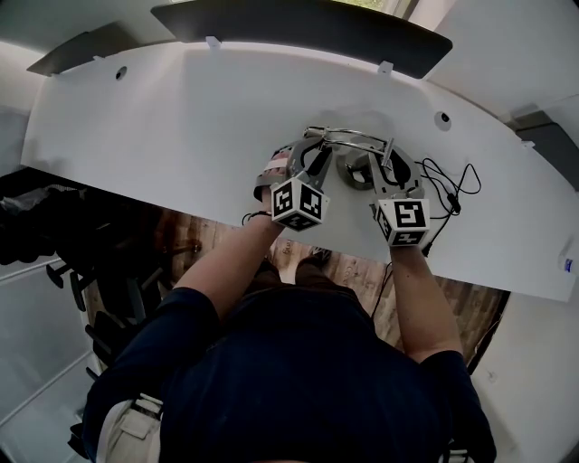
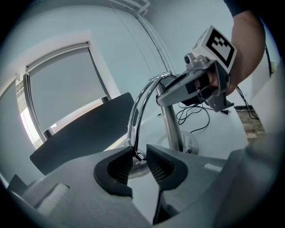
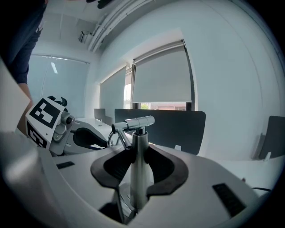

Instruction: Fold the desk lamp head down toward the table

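A chrome desk lamp stands in the middle of the white desk (image 1: 163, 127). Its upright post (image 3: 139, 147) is clamped between the pads of my right gripper (image 3: 138, 155), just under the top hinge bar (image 3: 133, 123). From that hinge the thin double-rod arm (image 2: 141, 102) curves over and down to the desk. The arm's lower end, with a small wire, sits in the gap of my left gripper (image 2: 139, 156); the pads stand apart and do not press on it. In the head view the left gripper (image 1: 313, 150) and right gripper (image 1: 384, 168) sit side by side at the lamp.
A black cable (image 1: 452, 185) loops over the desk right of the lamp's round base (image 2: 180, 146). A dark partition panel (image 1: 308, 23) runs along the desk's far edge. The person's arms and legs are at the desk's near edge.
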Action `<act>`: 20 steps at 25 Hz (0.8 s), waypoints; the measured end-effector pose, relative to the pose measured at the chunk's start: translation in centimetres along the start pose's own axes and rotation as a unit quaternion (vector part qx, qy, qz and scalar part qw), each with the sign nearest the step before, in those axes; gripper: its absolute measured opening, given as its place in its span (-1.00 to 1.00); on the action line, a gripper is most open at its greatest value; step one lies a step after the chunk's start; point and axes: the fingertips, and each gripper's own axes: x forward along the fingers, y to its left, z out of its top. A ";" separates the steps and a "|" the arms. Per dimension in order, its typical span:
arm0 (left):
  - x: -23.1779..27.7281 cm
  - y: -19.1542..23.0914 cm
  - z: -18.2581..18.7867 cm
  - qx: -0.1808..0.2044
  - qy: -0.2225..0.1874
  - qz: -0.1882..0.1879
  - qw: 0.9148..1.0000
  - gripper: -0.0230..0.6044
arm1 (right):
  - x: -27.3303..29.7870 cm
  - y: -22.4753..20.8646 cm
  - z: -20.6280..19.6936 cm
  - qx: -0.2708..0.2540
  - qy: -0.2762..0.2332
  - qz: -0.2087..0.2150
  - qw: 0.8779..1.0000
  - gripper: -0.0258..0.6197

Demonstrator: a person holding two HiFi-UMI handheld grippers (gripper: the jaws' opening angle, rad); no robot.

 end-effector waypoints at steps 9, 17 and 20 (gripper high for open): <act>1.2 -1.4 -0.4 -0.031 -0.003 -0.014 0.999 -0.64 | 0.1 0.1 0.1 0.001 0.010 -0.008 1.000 -0.54; 0.1 -0.6 1.2 -0.026 -0.037 -0.029 0.999 -0.62 | -0.1 0.0 0.0 -0.013 0.019 -0.036 0.999 -0.51; -1.6 0.3 2.7 -0.021 -0.065 -0.026 0.997 -0.62 | -1.1 -0.3 0.1 -0.007 0.018 -0.052 0.998 -0.48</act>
